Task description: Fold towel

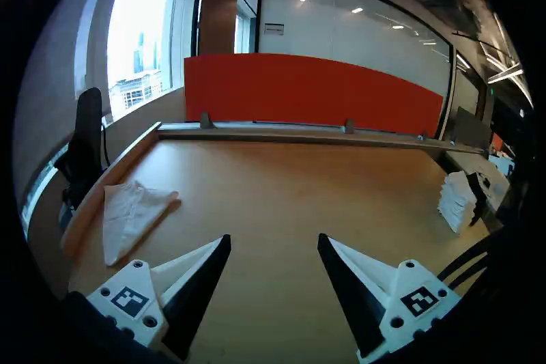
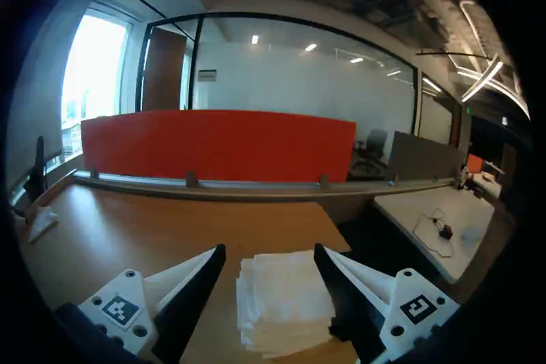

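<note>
White cloth lay in two places on the light-brown wooden desk (image 1: 286,186). A crumpled white towel (image 1: 130,217) sat loose at the desk's left edge, near the black office chair (image 1: 85,145). A stack of folded white towels (image 1: 457,200) stood at the opposite edge, well apart from it. The split looked deliberate, with unfolded work on one side and finished pieces on the other, leaving the bare middle of the desk free for folding.

The left gripper (image 1: 273,258) hovered over that bare middle with its fingers spread wide and nothing between them. It pointed toward the red partition panel (image 1: 307,94) at the back, and the loose towel was off to its left. The right gripper (image 2: 268,249) hung just above the stack (image 2: 286,299). Its fingers were parted on either side of the pile and pressed on nothing, so it was released too.

In the right gripper view the crumpled towel (image 2: 41,222) showed small at the far left corner. With both tools empty, it probably waited to be fetched to the centre, which would call for a reach to the left.
</note>
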{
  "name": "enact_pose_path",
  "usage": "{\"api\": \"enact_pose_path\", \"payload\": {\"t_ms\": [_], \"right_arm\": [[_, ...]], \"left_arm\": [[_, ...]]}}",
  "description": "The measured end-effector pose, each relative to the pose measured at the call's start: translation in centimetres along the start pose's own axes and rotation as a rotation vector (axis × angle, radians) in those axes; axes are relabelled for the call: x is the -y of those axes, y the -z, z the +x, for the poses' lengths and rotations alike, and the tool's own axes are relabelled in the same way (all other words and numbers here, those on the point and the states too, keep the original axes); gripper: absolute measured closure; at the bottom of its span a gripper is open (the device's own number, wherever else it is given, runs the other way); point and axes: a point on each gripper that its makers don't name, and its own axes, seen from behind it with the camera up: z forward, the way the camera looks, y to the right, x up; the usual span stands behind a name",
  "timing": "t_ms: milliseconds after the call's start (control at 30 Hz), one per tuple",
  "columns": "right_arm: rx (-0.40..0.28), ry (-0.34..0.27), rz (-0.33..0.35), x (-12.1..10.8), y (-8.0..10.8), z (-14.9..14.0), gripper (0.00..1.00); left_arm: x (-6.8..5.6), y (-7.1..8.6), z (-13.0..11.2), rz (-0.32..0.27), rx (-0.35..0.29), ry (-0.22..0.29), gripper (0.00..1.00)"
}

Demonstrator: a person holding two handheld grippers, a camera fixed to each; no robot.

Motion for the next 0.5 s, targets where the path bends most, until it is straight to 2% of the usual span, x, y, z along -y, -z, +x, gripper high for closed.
{"api": "enact_pose_path", "payload": {"t_ms": [200, 500], "right_arm": [[-0.078, 0.007, -0.002, 0.9, 0.9, 1.5, 0.0], [-0.115, 0.007, 0.009, 2.0, 1.6, 3.0, 0.0]], "left_arm": [[0.3, -0.1, 2.4, 0.008, -0.072, 0.003, 0.06], [1.5, -0.1, 6.2, 0.035, -0.178, 0.01, 0.06]]}}
